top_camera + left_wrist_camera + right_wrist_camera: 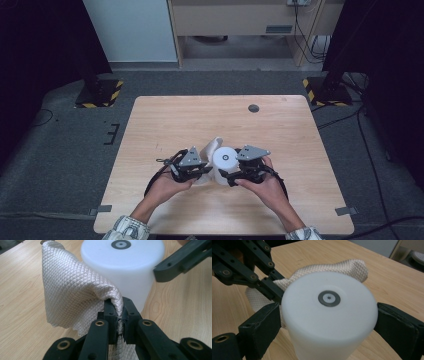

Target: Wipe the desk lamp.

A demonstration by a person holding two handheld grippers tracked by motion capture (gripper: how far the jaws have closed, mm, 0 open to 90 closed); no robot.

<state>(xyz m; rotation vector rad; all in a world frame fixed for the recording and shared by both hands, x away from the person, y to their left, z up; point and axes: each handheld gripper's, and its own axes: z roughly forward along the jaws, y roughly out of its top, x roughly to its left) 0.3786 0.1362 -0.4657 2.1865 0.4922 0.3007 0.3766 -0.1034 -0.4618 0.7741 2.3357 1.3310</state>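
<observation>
Right gripper (328, 322) clamps the white cylinder (329, 315) across its sides, between both pads. Left gripper (117, 315), just beside it, pinches a fold of quilted cloth (72, 292) that drapes against the cylinder. The cloth looks soft and limp, best held by an edge; the cylinder looks smooth, rigid and probably slippery.

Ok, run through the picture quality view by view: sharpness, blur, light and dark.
High view: wooden table evenly lit, its surroundings dark, the small white cylinder washed out. Left gripper view: quilted cloth weave crisp, near jaws of the left hand-held gripper soft. Right gripper view: the cylinder is bright and soft-edged between the pads of the right hand-held gripper; far background blurred.
</observation>
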